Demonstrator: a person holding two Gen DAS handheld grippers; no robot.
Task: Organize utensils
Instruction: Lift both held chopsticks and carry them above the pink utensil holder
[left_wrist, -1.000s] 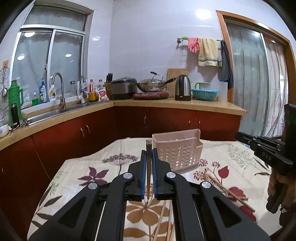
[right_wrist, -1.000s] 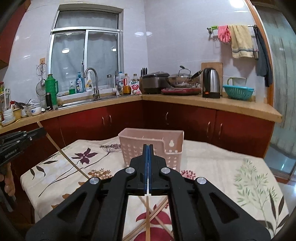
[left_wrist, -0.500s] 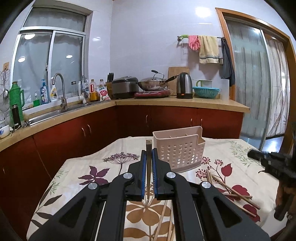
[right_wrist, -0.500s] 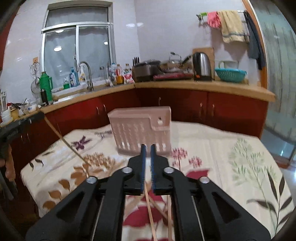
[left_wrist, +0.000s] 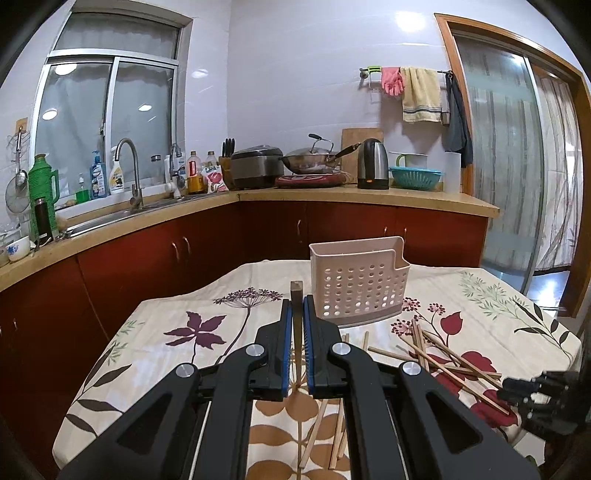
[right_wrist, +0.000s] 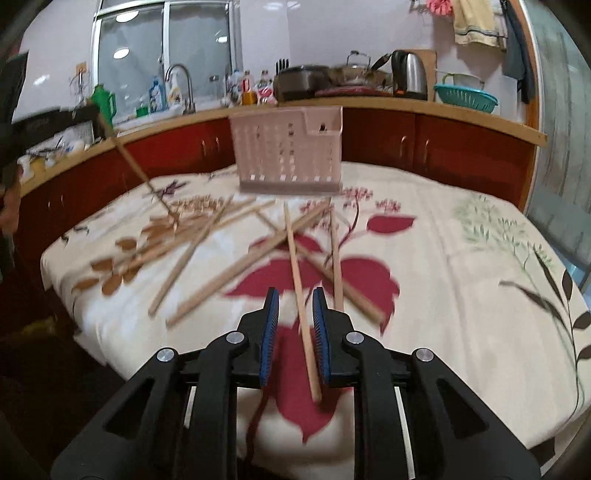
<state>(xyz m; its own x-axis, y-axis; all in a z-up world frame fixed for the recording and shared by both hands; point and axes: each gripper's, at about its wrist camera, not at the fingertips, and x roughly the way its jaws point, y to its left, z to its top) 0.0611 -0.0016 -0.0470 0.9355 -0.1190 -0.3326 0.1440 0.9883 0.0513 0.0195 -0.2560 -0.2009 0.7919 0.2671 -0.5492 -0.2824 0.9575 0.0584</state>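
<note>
A pink perforated utensil holder stands on the flowered tablecloth, also in the right wrist view. My left gripper is shut on a wooden chopstick that points up between the pads; from the right wrist view that chopstick slants down toward the cloth. Several loose chopsticks lie scattered on the table. My right gripper is open low over the cloth, its pads on either side of one loose chopstick.
The table's cloth drops off at the near and left edges. Red kitchen cabinets and a counter with sink, cooker, wok and kettle run behind the table. A glass door is at right.
My right gripper has dropped toward the table and opened, now straddling a loose chopstick. My left gripper stays shut on its chopstick, nearly still.
</note>
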